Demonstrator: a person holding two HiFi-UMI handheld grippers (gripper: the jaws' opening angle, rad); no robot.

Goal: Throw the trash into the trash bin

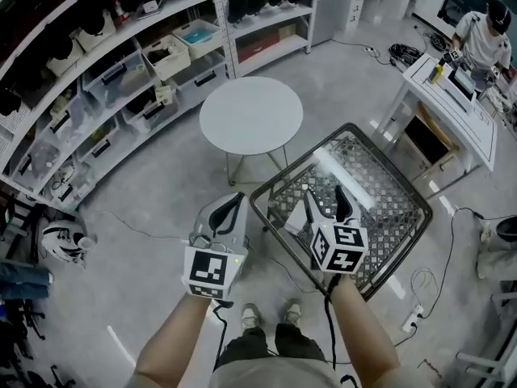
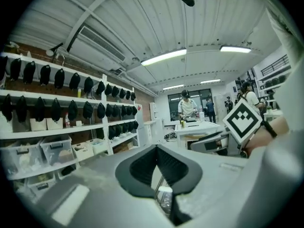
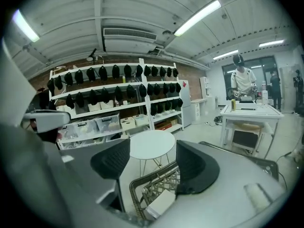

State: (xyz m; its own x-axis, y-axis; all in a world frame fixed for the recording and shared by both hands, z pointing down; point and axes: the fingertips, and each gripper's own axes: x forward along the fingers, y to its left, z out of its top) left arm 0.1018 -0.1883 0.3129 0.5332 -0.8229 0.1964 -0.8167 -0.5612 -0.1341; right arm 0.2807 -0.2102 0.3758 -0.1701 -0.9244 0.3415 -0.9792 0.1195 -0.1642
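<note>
The trash bin [image 1: 295, 162] is a dark wire-mesh basket on the floor, just ahead and to the right of my feet. A white flat piece of trash [image 1: 296, 217] lies inside it near the front left wall, and the right gripper view also shows this white piece [image 3: 161, 202] inside the bin [image 3: 142, 182]. My right gripper [image 1: 324, 192] hangs over the bin's near side with its jaws open and nothing between them [image 3: 151, 151]. My left gripper [image 1: 237, 197] is just left of the bin's rim, its pads meeting at the tips [image 2: 156, 147] with nothing seen between them.
A round white table [image 1: 250, 115] stands beyond the bin. Curved shelving with storage boxes [image 1: 121, 79] runs along the left and back. A white desk [image 1: 452, 103] with a person [image 1: 485, 39] behind it is at the right. Cables lie on the floor [image 1: 420, 285].
</note>
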